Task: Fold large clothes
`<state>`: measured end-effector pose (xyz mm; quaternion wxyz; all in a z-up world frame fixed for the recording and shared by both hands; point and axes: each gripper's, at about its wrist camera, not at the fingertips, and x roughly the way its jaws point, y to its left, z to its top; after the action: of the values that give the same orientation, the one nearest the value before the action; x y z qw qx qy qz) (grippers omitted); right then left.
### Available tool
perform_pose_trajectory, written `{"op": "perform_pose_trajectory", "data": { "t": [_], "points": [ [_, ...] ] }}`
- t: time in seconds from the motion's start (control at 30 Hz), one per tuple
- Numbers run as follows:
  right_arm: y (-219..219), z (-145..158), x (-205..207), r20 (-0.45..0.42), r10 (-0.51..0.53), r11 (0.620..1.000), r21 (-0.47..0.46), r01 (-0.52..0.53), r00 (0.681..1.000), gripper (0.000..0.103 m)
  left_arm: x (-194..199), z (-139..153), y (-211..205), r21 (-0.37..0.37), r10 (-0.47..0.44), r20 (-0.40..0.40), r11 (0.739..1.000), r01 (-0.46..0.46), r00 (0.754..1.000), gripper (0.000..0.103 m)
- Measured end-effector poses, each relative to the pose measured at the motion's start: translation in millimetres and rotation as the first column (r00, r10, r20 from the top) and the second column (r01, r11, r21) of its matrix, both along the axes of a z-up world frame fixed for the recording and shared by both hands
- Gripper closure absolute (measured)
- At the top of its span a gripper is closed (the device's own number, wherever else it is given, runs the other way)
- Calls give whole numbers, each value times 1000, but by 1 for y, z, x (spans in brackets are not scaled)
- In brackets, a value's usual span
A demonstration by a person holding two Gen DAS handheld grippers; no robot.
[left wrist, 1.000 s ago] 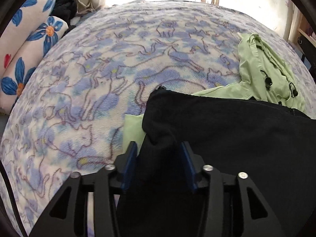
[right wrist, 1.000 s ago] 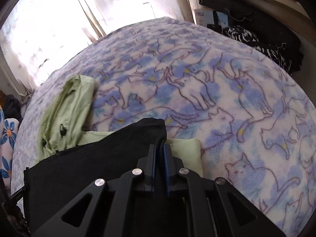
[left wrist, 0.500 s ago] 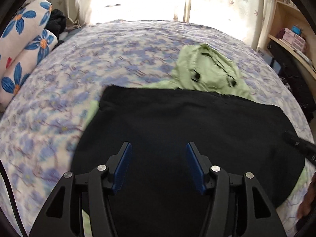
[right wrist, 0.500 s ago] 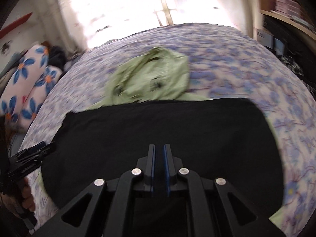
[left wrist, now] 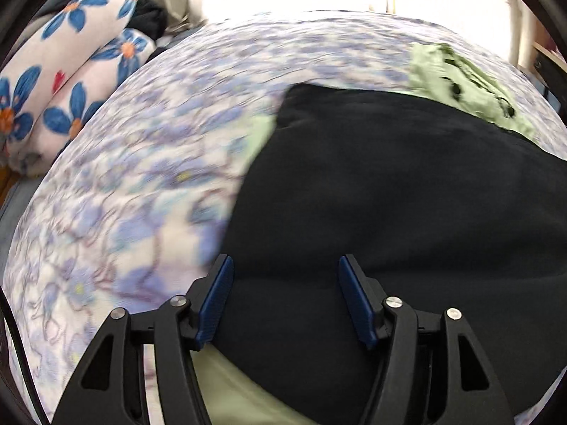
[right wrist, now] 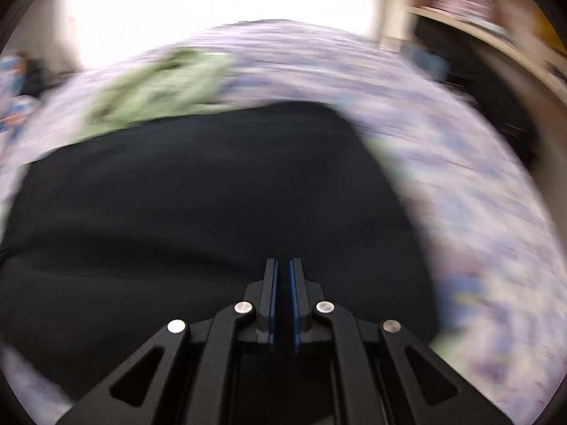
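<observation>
A large black garment (left wrist: 407,184) lies spread flat on the bed over a light green garment (left wrist: 460,78), whose hood shows beyond it. My left gripper (left wrist: 285,269) is open and empty, just above the black cloth near its left edge. In the blurred right wrist view the black garment (right wrist: 212,194) fills the middle, with the green one (right wrist: 159,85) behind it. My right gripper (right wrist: 282,269) has its jaws nearly together above the cloth; nothing shows between them.
The bed has a blue and purple cat-print blanket (left wrist: 141,177). Flowered pillows (left wrist: 63,71) lie at the far left. A wooden shelf (right wrist: 496,35) with dark items stands right of the bed. A bright window is behind.
My left gripper opened wider, let go of the black garment and swung left. My right gripper swung from the garment's right corner to above its middle. The black garment now lies flat.
</observation>
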<state>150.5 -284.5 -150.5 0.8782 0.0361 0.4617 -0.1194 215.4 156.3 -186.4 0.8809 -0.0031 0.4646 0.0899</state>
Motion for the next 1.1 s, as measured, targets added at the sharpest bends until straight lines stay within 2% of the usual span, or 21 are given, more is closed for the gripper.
{"op": "perform_pose_trajectory", "data": {
  "t": [0.1,0.23,0.37,0.5,0.63,0.7,0.8,0.9,1.0,1.1],
  "points": [
    [-23,9,-17,13,-22,997,81,21,1000,99,-11,3,19,-33,49,-12,998,-49,999,37],
    [-9,31,-37,56,-21,993,117,14,998,94,-31,20,20,-75,80,-2,994,-80,997,38],
    [37,44,-49,110,89,976,188,-109,990,94,-55,38,-14,-66,-7,52,998,11,999,38],
    [115,46,-48,129,271,933,208,-293,954,94,-73,41,-73,-84,-161,62,983,166,985,38],
    [170,37,-44,124,384,898,179,-401,915,94,-71,25,-118,-22,-231,30,972,232,972,38],
    [182,26,-40,75,407,904,106,-413,910,94,-66,14,-122,1,-224,-27,974,225,974,38],
    [163,-2,-35,-58,360,931,81,-355,931,95,-67,5,-110,-12,-218,-65,976,218,974,35],
    [125,-3,-46,-39,311,945,117,-304,950,96,-76,4,-98,8,-213,-68,977,214,975,35],
    [90,1,-55,-45,253,964,98,-247,967,97,-82,3,-88,-30,-208,-61,978,207,976,35],
    [66,3,-61,-29,226,955,204,-216,974,99,-86,5,-88,-33,-194,-58,981,192,979,35]
  ]
}}
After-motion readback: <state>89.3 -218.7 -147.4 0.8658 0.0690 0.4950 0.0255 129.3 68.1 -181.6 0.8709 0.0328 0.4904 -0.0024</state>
